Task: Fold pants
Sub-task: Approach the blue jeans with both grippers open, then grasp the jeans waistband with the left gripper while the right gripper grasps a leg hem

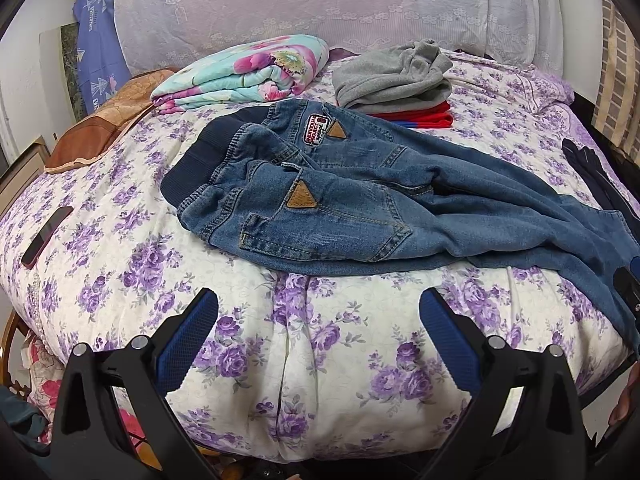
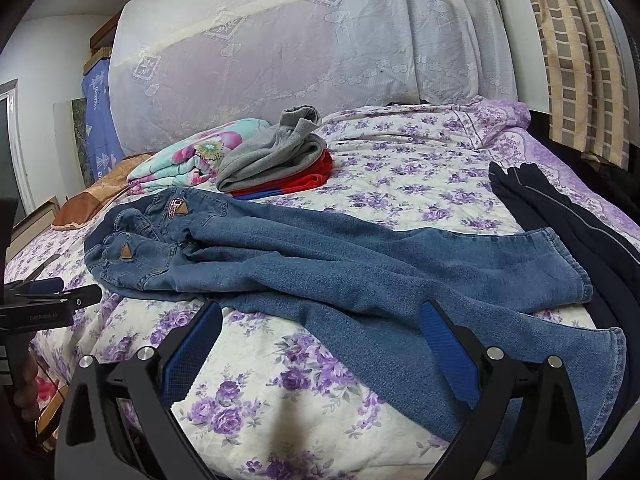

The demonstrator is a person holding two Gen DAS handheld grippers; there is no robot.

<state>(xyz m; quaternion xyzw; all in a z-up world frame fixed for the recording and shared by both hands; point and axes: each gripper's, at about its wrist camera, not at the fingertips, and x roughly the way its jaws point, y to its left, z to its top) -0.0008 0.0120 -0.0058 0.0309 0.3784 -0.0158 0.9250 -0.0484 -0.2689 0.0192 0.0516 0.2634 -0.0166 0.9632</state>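
Note:
Blue denim pants lie crumpled on the purple-flowered bedspread, waistband to the left, legs running right. In the right wrist view the pants spread across the middle, their cuffs at the right near the bed's front edge. My left gripper is open and empty, just short of the pants' seat. My right gripper is open and empty, its jaws either side of the near leg without touching it. The left gripper also shows at the left edge of the right wrist view.
A folded floral blanket, and grey clothes on a red garment, lie behind the pants. Dark navy pants lie at the bed's right side. A phone and a brown cushion lie on the left. A lace-covered headboard stands behind.

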